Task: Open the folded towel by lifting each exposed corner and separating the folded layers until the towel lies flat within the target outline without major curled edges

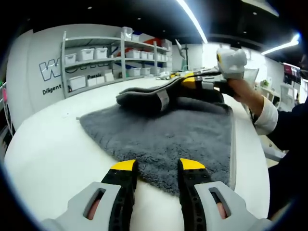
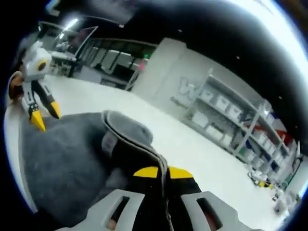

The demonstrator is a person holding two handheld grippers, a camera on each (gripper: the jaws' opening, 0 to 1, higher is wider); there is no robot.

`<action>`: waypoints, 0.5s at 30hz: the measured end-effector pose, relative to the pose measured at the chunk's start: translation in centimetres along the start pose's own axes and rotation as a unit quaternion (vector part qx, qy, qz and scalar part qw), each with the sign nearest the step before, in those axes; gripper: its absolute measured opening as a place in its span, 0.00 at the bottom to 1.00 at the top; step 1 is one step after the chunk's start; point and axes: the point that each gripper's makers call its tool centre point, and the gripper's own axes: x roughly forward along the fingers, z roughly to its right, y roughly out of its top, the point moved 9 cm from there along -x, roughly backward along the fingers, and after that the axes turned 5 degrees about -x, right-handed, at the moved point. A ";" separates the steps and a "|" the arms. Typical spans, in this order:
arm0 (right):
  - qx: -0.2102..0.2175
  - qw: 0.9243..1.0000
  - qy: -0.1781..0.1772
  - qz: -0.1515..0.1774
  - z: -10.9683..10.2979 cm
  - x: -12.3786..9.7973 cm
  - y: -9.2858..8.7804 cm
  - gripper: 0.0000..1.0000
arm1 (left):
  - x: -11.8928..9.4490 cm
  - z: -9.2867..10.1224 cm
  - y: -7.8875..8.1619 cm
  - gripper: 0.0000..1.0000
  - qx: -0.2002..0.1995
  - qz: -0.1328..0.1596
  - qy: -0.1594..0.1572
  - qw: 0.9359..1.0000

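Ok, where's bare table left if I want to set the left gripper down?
Bare white table runs wide between the towel's edge and the shelves, and a strip lies just before the left gripper. The far end is crowded: the right gripper holds a lifted towel fold there.

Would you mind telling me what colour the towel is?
The towel is dark grey, clearest in the left gripper view.
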 end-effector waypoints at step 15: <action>0.051 0.998 -0.035 -0.030 3.1 0.8 -3.1 0.00 | -0.2 0.1 -0.2 0.32 0.001 0.003 -0.001 1.000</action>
